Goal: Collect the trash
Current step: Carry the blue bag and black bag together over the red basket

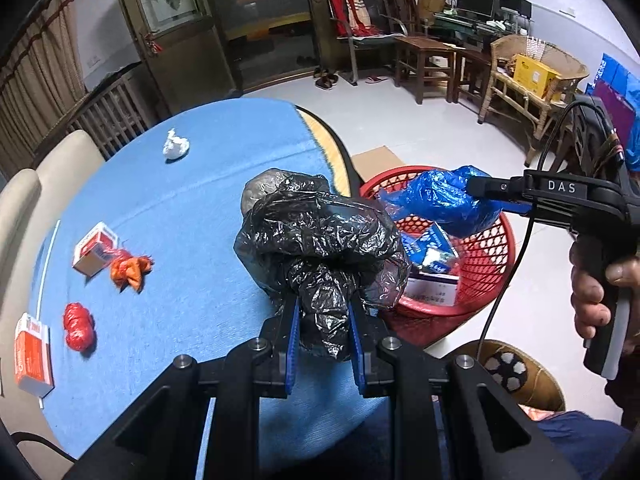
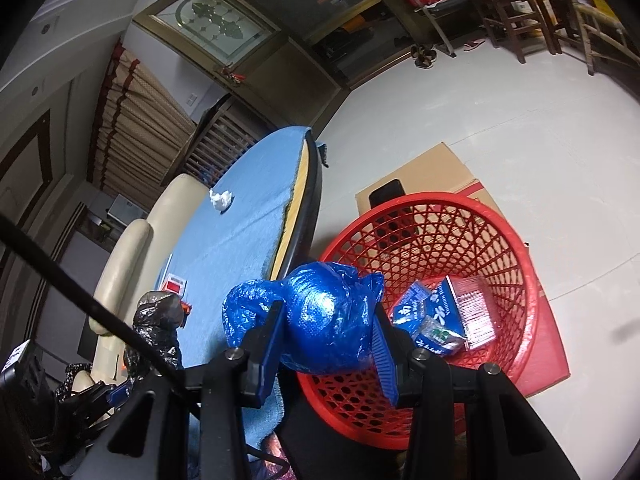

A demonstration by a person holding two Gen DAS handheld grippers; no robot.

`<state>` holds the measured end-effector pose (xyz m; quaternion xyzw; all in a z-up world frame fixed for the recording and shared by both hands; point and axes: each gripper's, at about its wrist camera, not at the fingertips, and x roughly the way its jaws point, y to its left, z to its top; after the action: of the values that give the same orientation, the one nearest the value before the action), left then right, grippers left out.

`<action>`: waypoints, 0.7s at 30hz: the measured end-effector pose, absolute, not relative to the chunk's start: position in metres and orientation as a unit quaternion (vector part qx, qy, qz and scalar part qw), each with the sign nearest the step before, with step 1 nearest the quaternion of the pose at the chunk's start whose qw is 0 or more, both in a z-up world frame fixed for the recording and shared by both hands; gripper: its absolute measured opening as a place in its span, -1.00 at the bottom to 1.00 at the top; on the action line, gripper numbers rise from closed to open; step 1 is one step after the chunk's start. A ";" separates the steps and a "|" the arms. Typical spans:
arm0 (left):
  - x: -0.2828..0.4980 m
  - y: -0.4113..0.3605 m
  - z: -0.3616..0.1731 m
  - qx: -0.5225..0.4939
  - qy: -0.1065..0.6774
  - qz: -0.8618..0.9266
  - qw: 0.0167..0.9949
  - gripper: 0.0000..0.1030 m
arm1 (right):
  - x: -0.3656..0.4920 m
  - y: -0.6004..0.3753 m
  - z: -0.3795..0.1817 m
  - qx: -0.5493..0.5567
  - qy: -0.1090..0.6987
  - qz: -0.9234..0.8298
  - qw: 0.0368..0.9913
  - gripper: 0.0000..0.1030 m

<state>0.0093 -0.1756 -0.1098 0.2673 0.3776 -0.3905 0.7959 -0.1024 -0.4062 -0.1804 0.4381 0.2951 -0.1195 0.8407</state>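
Between the blue-edged fingers of the left gripper [image 1: 324, 312], at six o'clock in the left wrist view, a crumpled black plastic bag [image 1: 320, 240] is pinched tight at its lower part, the jaws nearly closed on it; the bulk of the bag balloons up above the fingertips, over the near edge of the blue tablecloth [image 1: 192, 208]. At nine o'clock on the cloth lie a red wad [image 1: 79, 326], an orange wad [image 1: 130, 269] touching a small red-and-white carton [image 1: 94, 252], and a second red-and-white carton [image 1: 33, 354] at the cloth's left edge; farther off at eleven o'clock sits a crumpled white tissue [image 1: 175, 146], well apart from the rest. At three o'clock a hand [image 1: 596, 296] grips the handle of the right gripper [image 1: 474, 186], whose jaws, partly open, are clamped on a blue plastic bag [image 1: 444, 200]; that bag hangs above the rim of the red mesh basket [image 1: 480, 280] standing on the floor just beside the table.

In the right wrist view the blue plastic bag fills the gap between the two fingers at six o'clock, bulging past them; beyond it, at four o'clock, the basket holds blue printed packets [image 2: 432, 316] and a pinkish box [image 2: 478, 314]; behind the basket at one o'clock a cardboard box [image 2: 432, 172] lies on the pale floor.
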 end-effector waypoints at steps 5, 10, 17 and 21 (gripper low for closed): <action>0.011 -0.190 -0.107 0.257 0.393 -0.411 0.781 -0.55 | -0.112 -0.418 -0.176 0.440 0.286 -0.132 0.841 -0.15; 0.012 -0.206 -0.106 0.246 0.412 -0.434 0.762 -0.55 | -0.124 -0.427 -0.169 0.443 0.272 -0.147 0.842 -0.14; 0.007 -0.221 -0.114 0.249 0.424 -0.449 0.745 -0.55 | -0.139 -0.442 -0.166 0.451 0.261 -0.167 0.837 -0.14; 0.008 -0.228 -0.118 0.249 0.430 -0.452 0.740 -0.55 | -0.142 -0.446 -0.170 0.456 0.264 -0.174 0.832 -0.12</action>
<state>0.0083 -0.2277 -0.1184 0.2493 0.4303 -0.4524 0.7403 -0.1421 -0.4460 -0.1702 0.4560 0.2644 -0.1737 0.8319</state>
